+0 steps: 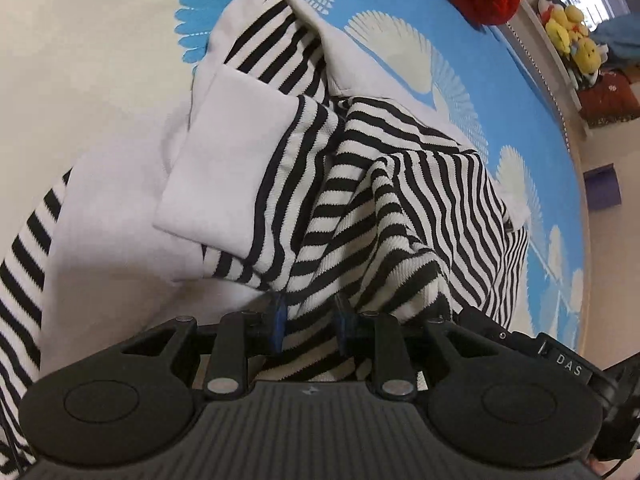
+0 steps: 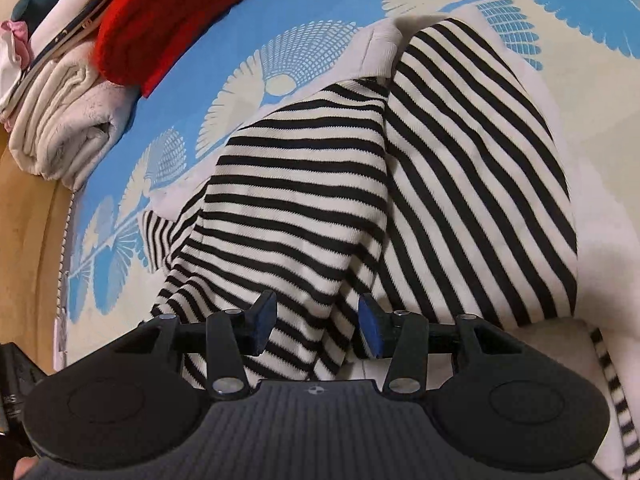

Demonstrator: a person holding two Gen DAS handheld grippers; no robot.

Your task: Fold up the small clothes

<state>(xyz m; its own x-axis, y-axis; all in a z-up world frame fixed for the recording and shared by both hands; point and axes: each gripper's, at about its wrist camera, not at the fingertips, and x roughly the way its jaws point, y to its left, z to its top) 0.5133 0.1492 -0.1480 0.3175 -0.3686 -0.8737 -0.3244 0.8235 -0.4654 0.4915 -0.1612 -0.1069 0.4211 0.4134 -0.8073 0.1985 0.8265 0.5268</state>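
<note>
- Bedroom; blue-and-cream patterned bedspread (image 1: 400, 40) serves as the work surface, red garment (image 2: 168, 20) and folded cream blanket (image 2: 68, 132) at its edge
- Striped black-and-white garment (image 1: 400, 200) lies bunched mid-bed, white panels turned over it
- Left gripper (image 1: 308, 320): jaws narrow, striped cloth pinched between the pads
- Right gripper (image 2: 316, 328): jaws apart, cloth between them, not clamped
- Risk: right may close on several layers, dragging the bunch askew; a thin left pinch could slip
</note>
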